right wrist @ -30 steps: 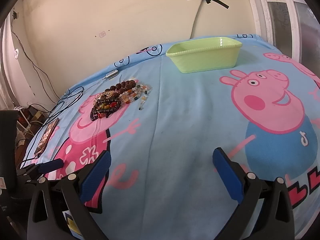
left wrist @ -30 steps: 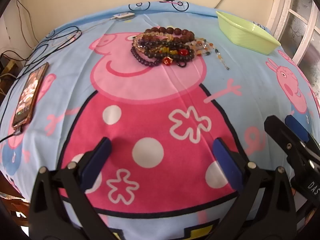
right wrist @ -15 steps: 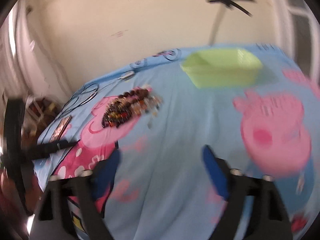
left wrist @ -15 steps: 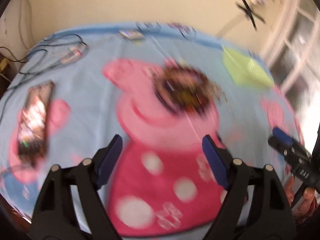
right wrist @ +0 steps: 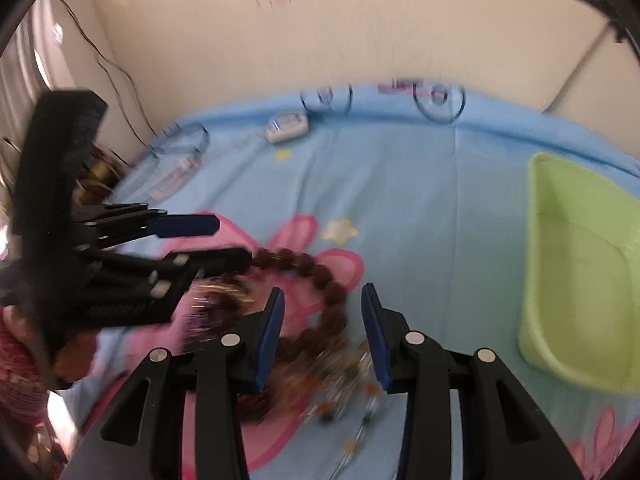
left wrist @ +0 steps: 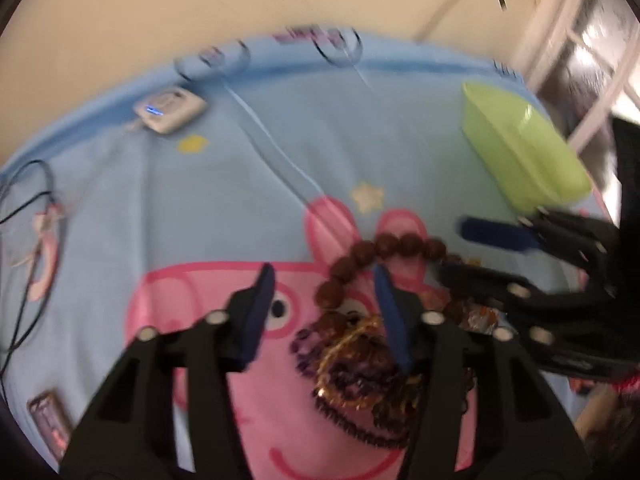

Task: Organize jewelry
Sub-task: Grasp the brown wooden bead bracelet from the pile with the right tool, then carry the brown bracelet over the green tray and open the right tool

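Within the last second both grippers have swept in from well back on the bed [left wrist: 120,184] and now hang over the jewelry pile [left wrist: 360,364], so picking can likely begin. The left gripper [left wrist: 324,300] has its fingers spread apart, holding nothing, with the brown bead bracelet [left wrist: 384,248] arcing between and beyond them. The right gripper [right wrist: 322,320] is likewise parted and empty, beads lying between its fingers. The green tray [right wrist: 580,264] waits off to the right.
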